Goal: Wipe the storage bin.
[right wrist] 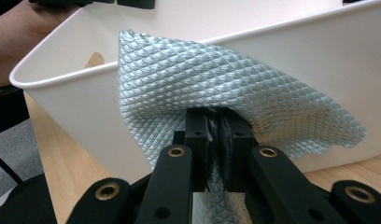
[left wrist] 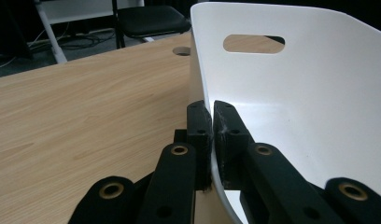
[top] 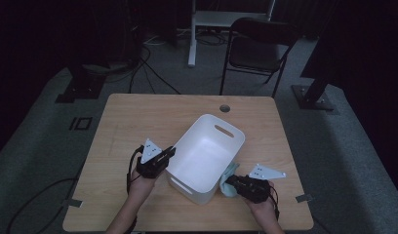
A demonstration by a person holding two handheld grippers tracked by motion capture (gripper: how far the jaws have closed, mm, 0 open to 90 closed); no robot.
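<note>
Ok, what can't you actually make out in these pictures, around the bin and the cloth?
- Right gripper view: the lower part of the cloth is hidden behind the right gripper; the bin runs off the frame.
- Left gripper view: the bin's floor lies behind the left gripper.
- High view: the cloth's weave is too small and dim to see.

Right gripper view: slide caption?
Right gripper shut on a pale blue cloth held against the white bin's outer wall.
</note>
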